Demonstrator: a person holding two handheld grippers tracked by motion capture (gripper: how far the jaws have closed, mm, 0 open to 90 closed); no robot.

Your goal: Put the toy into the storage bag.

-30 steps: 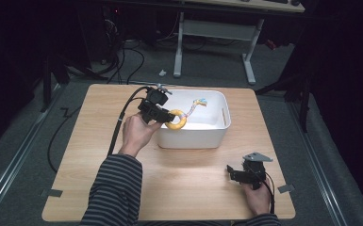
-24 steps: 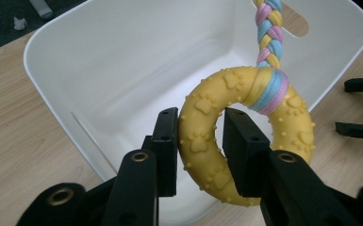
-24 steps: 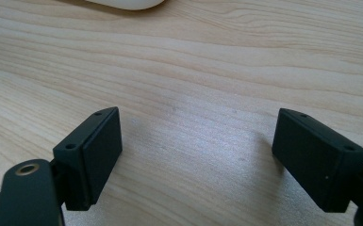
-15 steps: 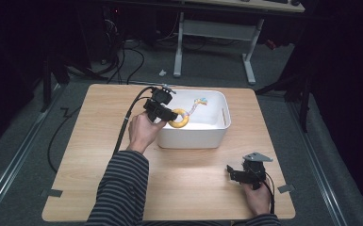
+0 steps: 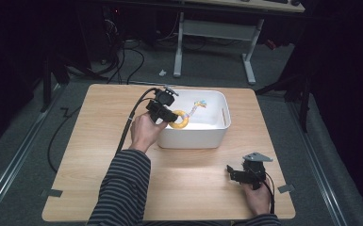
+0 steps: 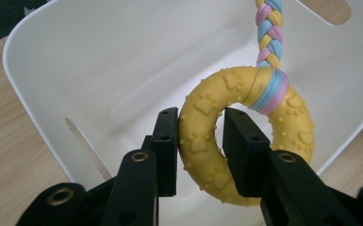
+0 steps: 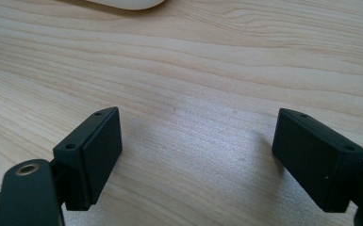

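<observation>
Currently my left gripper (image 5: 171, 116) is clamped on the yellow ring (image 6: 245, 141) of a toy, one jaw outside the ring and the other through its hole, as the left gripper view shows. I hold the ring above the near left corner of the white bin (image 5: 217, 134), just inside its rim. The ring surface carries raised paw prints and dots. A braided rope (image 6: 268, 33) in pink, blue and yellow strands is wrapped around the top of the ring and runs from it toward the far side of the bin; in the high view the rope (image 5: 197, 106) lies over the bin interior. The bin stands on the far middle of the wooden table (image 5: 99, 155). My right gripper (image 5: 238, 173) rests at the near right part of the table, well apart from the bin. Its jaws are spread wide with only bare wood between them, as the right gripper view shows.
</observation>
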